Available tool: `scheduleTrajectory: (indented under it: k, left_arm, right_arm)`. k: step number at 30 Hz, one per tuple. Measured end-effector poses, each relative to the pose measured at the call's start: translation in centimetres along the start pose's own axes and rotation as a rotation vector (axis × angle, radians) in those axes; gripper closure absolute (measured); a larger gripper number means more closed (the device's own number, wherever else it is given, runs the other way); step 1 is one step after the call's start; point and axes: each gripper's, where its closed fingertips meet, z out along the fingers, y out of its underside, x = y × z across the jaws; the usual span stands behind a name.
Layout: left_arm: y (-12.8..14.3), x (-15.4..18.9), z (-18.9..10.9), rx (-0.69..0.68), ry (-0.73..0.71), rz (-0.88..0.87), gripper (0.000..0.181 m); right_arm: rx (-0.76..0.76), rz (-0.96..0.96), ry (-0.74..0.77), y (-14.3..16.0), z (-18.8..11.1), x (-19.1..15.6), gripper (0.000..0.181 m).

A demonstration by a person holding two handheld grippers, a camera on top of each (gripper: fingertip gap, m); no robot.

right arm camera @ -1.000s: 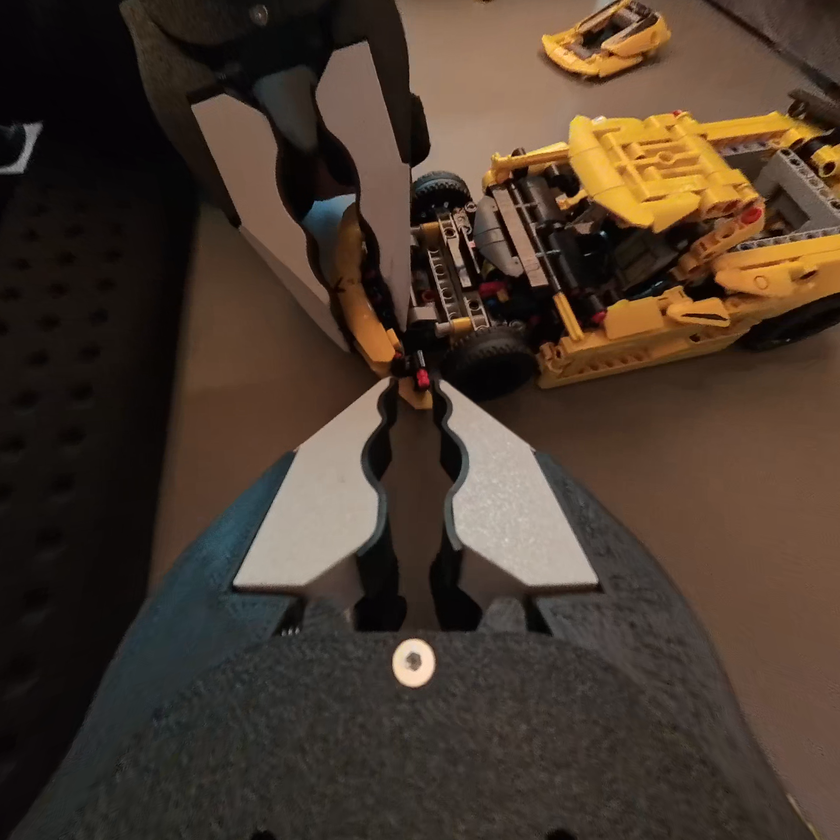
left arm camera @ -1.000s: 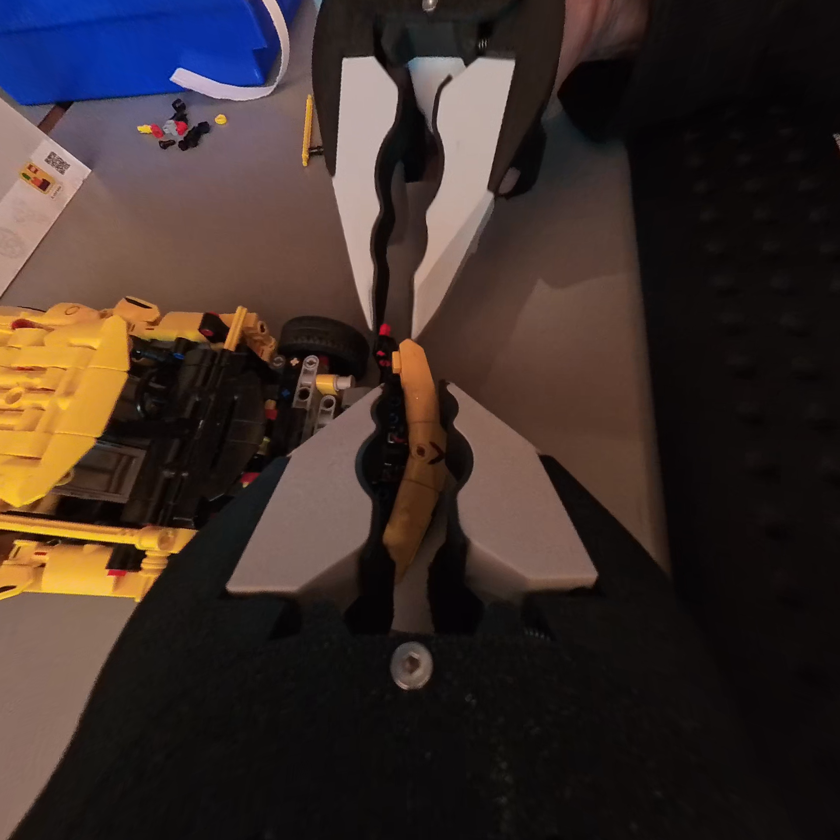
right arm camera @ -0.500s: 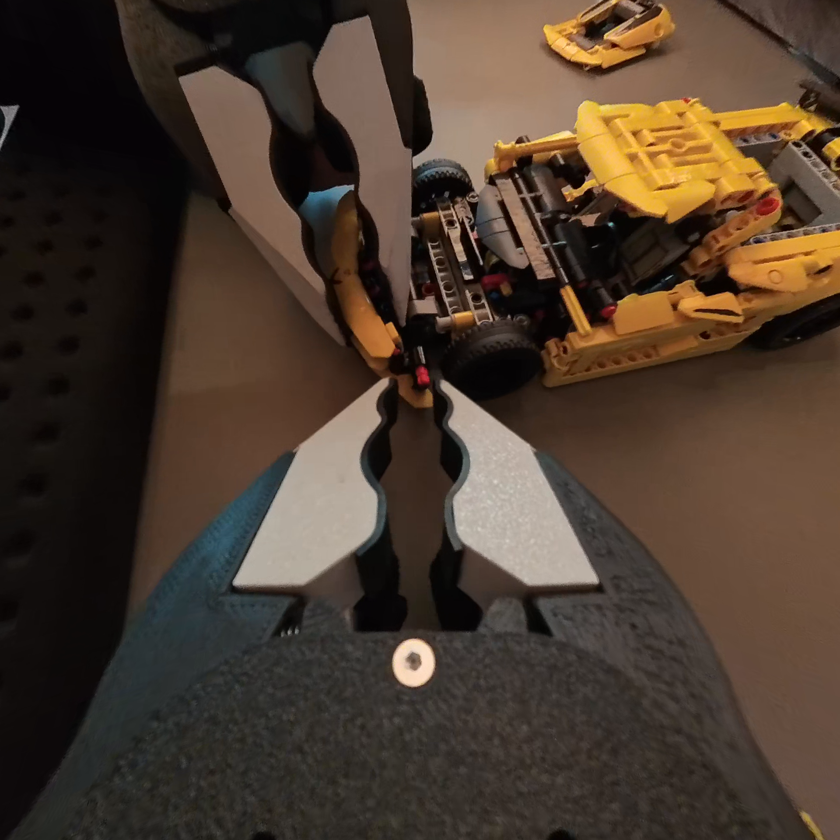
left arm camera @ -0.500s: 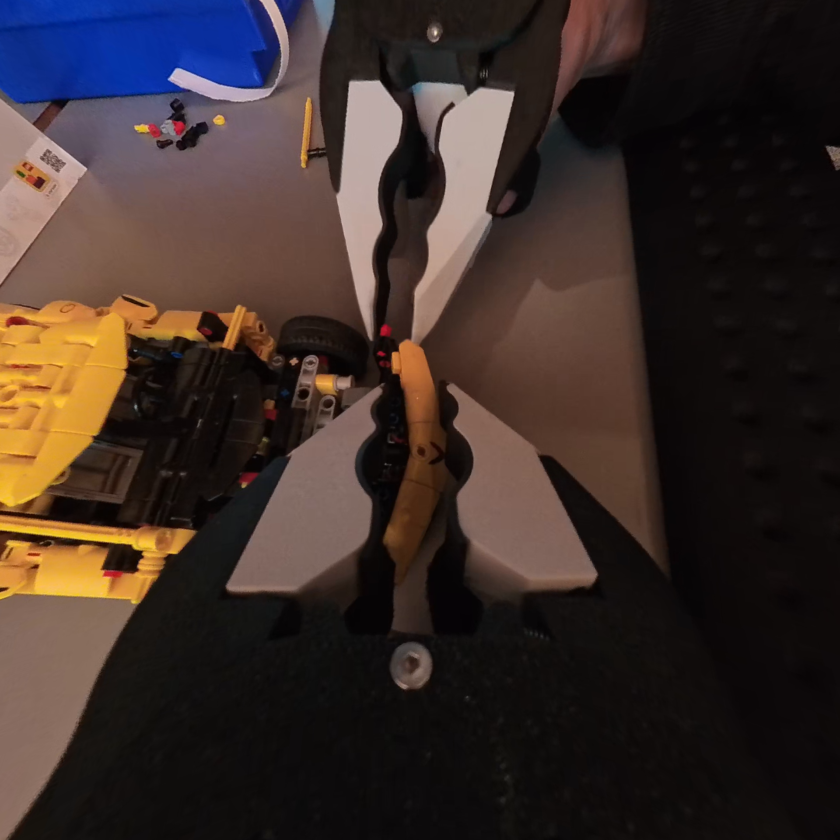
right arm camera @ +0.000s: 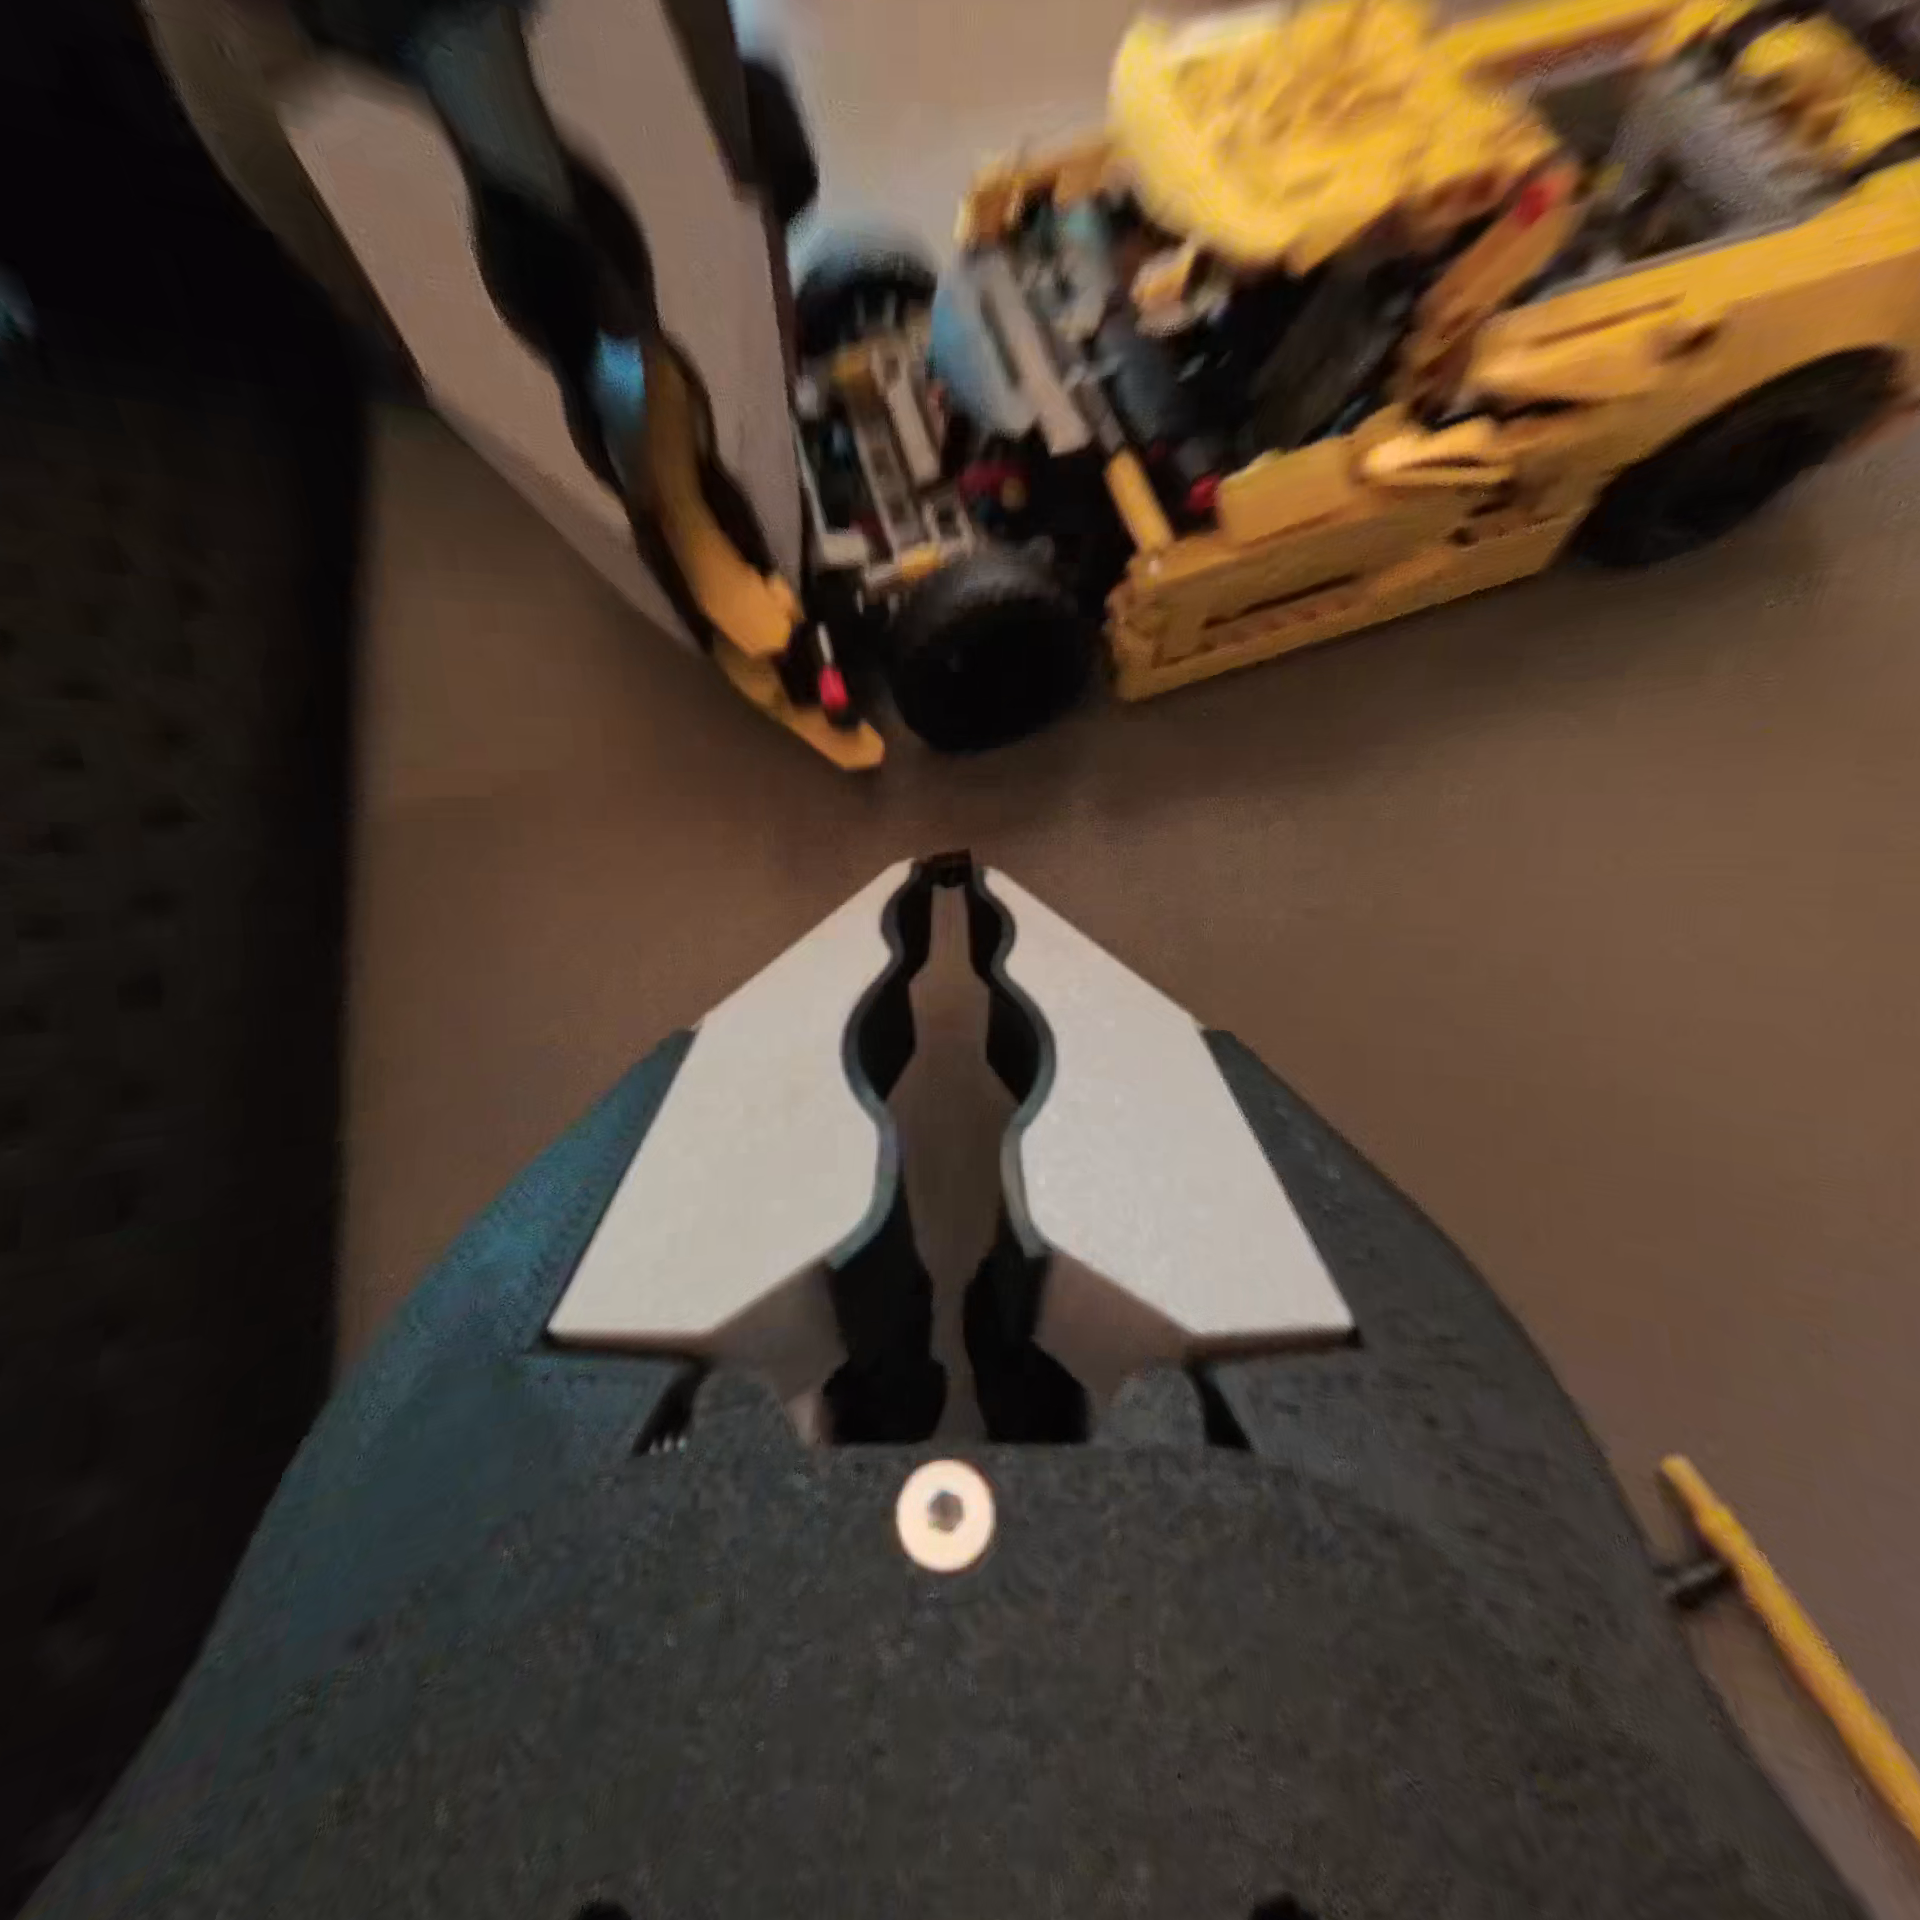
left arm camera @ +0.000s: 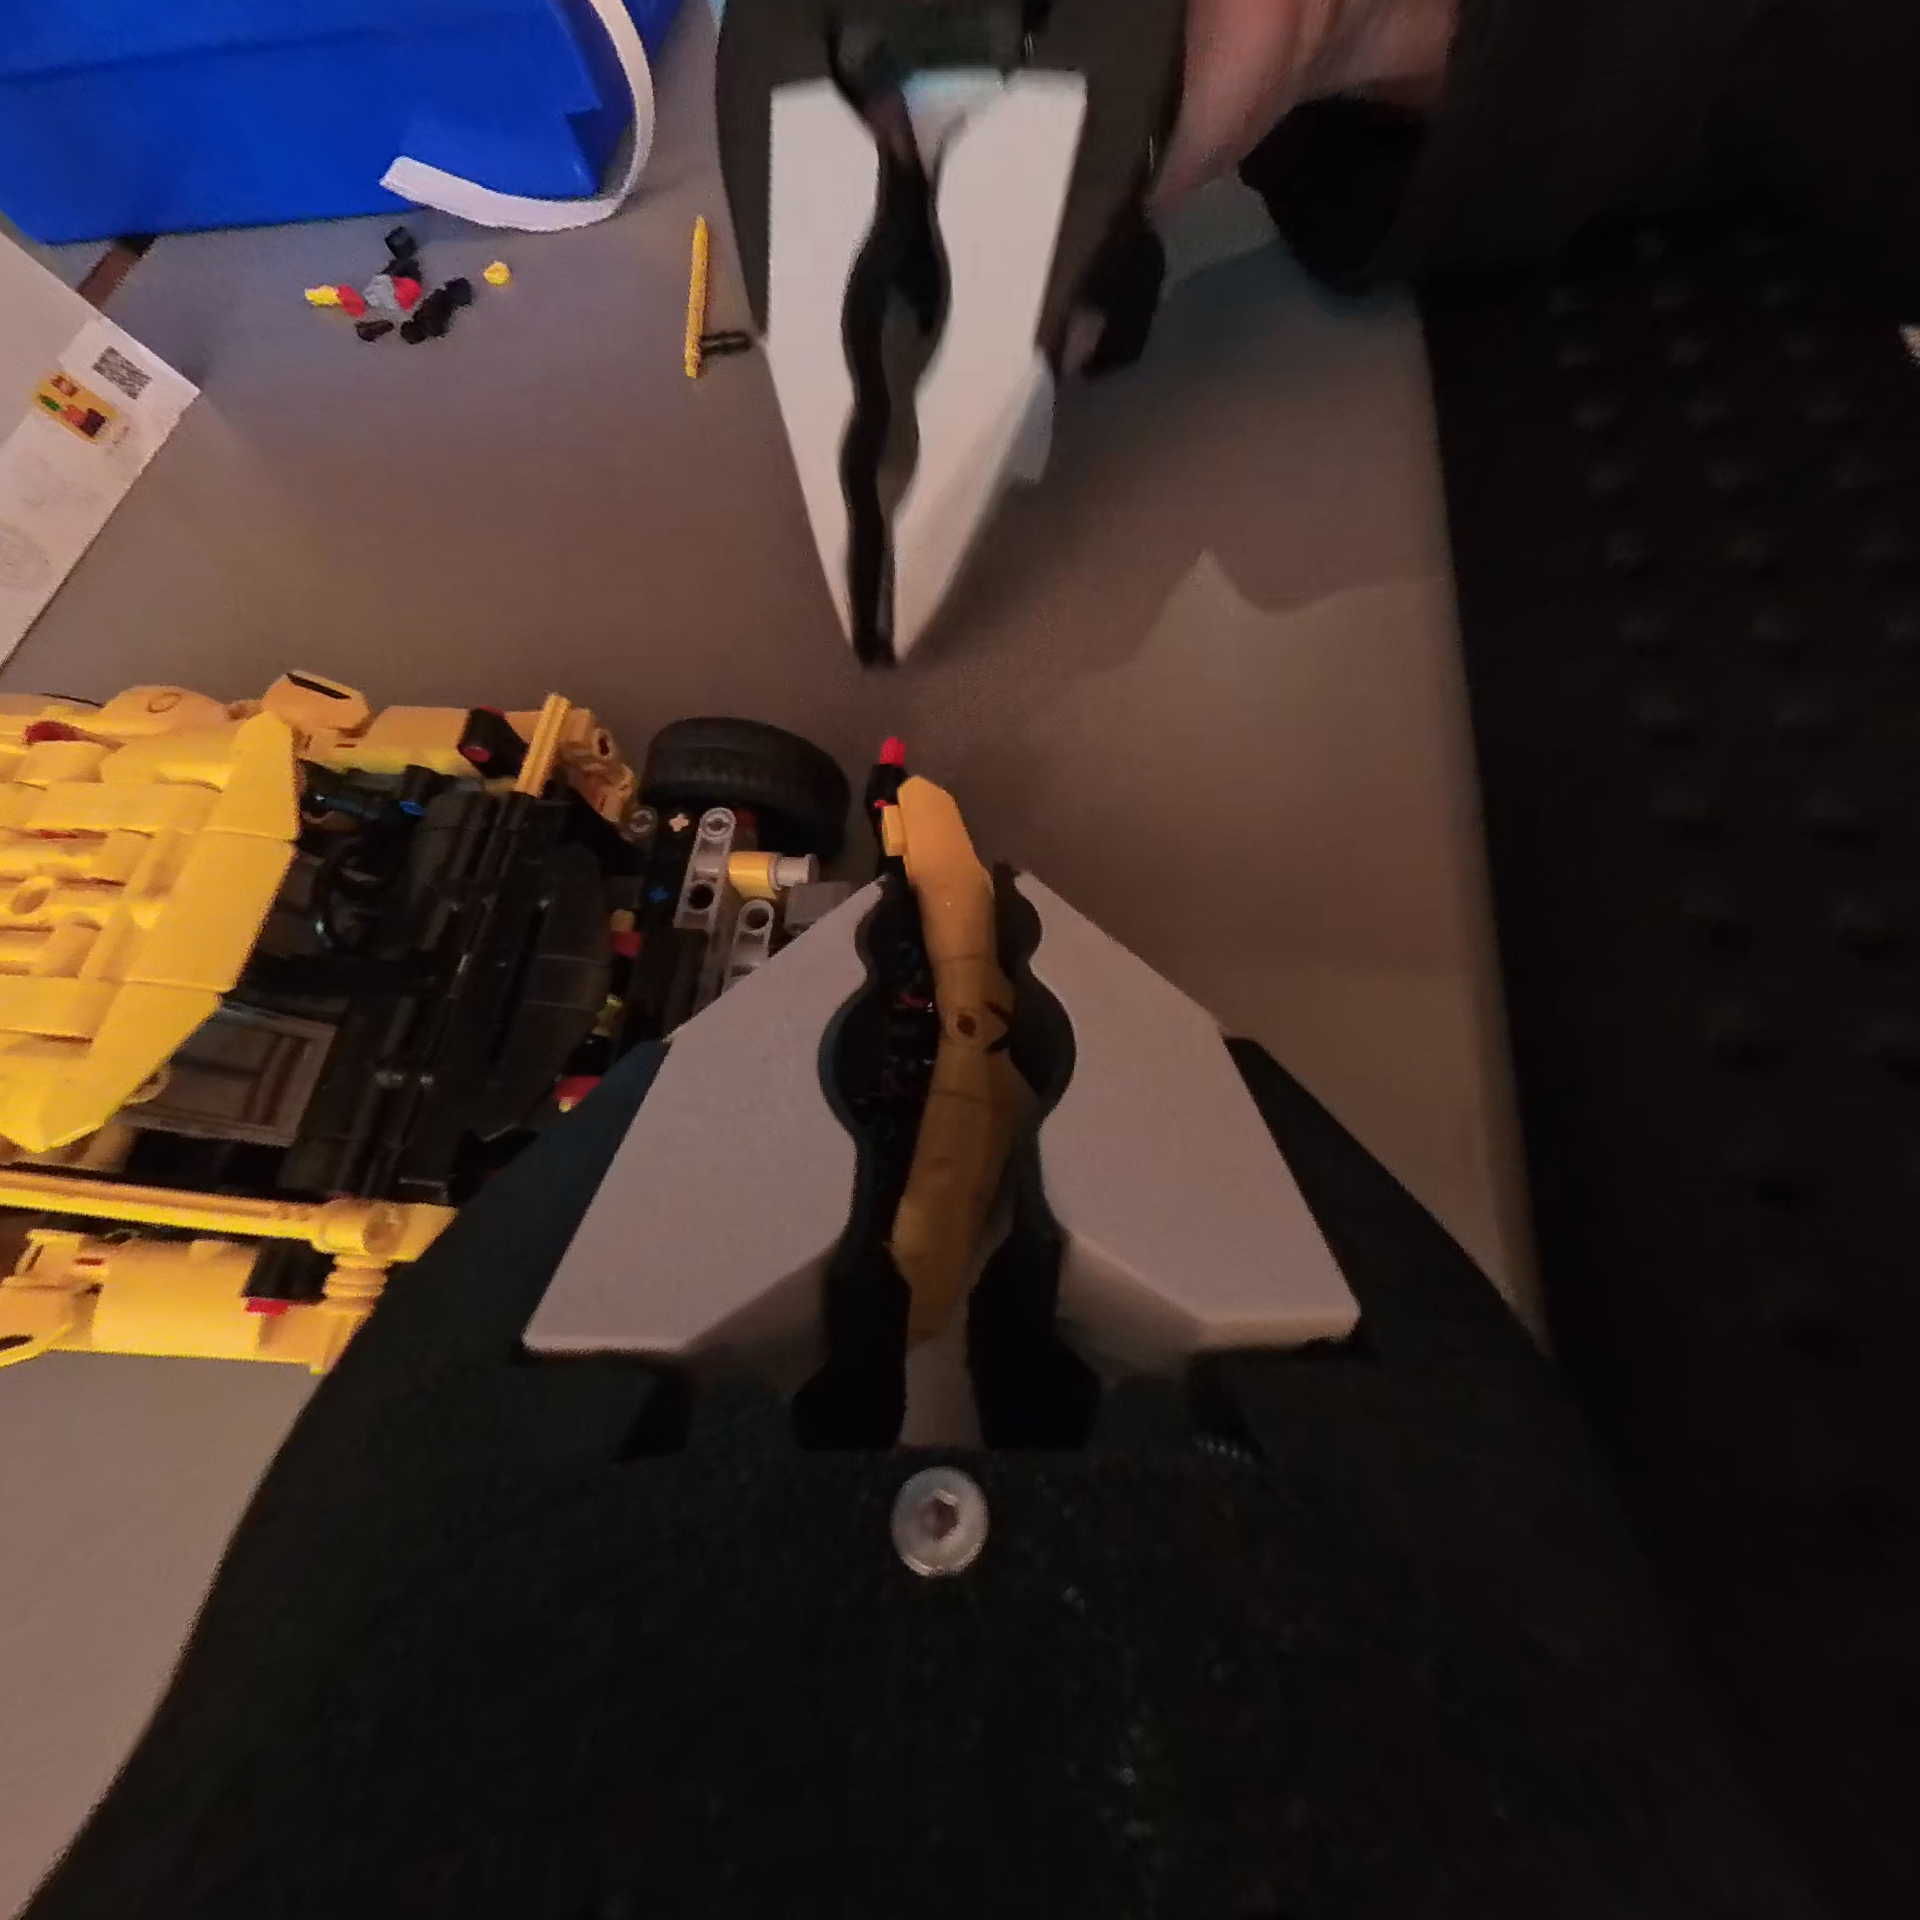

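Note:
My left gripper (left arm camera: 951,883) is shut on a curved yellow panel (left arm camera: 951,1039) with black and red pins at its far end, right beside the front wheel (left arm camera: 748,774) of a yellow and black brick-built car (left arm camera: 260,935). My right gripper (right arm camera: 945,868) is shut on a small black piece (right arm camera: 948,862) and hovers over bare grey table, apart from the panel (right arm camera: 727,582). In the left wrist view the right gripper (left arm camera: 873,644) is blurred, a short gap beyond the panel's red pin (left arm camera: 890,750). The right wrist view shows the left gripper (right arm camera: 748,613) and the blurred car (right arm camera: 1351,416).
A blue bin (left arm camera: 260,94) with a white strap stands at the far left. Small loose pieces (left arm camera: 400,296) and a yellow rod (left arm camera: 696,296) lie near it; the rod also shows in the right wrist view (right arm camera: 1808,1642). A paper booklet (left arm camera: 73,457) lies left. A black perforated mat (left arm camera: 1714,727) borders the table. The tips of one gripper are about 8 cm away from the tips of the other.
My right gripper has pulled back from the end of the yellow panel, with a small black piece between its tips. My left gripper still holds the panel in the same place.

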Motion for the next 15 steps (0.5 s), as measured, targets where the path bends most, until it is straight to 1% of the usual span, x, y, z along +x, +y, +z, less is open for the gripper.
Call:
scheduleTrajectory:
  k: [1, 4, 7, 8, 10, 11, 12, 13, 15]
  left_arm:
    - [0.0, 0.0, 0.0, 0.003, -0.002, 0.003, 0.164]
    - [-0.1, 0.0, 0.1, 0.015, 0.004, -0.008, 0.164]
    - [-0.1, 0.0, 0.1, 0.009, -0.002, 0.005, 0.163]
    - [-0.1, 0.0, 0.1, 0.007, -0.008, 0.016, 0.163]
    - [-0.1, 0.1, 0.1, 0.004, -0.01, 0.022, 0.163]
    - [-0.1, 0.1, 0.1, 0.004, -0.007, 0.02, 0.163]
    - [-0.1, 0.1, 0.1, 0.003, -0.006, 0.018, 0.163]
    - [-0.1, 0.1, 0.1, 0.003, -0.006, 0.019, 0.163]
    - [-0.1, 0.2, 0.1, 0.001, -0.009, 0.025, 0.163]
  right_arm:
    - [0.03, 0.035, 0.014, -0.1, -0.9, 0.4, 0.175]
    - [-0.065, 0.039, 0.196, 1.8, -2.8, 3.0, 0.175]
    - [-0.264, 0.051, 0.396, 5.2, -6.2, 6.3, 0.174]
    - [-0.294, 0.056, 0.438, 6.0, -7.2, 7.0, 0.174]
    - [-0.332, 0.079, 0.49, 7.4, -9.0, 7.7, 0.174]
    - [-0.336, 0.089, 0.505, 7.8, -9.6, 7.8, 0.169]
    - [-0.337, 0.098, 0.502, 8.0, -10.0, 7.7, 0.16]
    - [-0.328, 0.102, 0.495, 8.0, -10.4, 7.5, 0.155]
    - [-0.289, 0.102, 0.489, 7.2, -11.1, 7.0, 0.155]
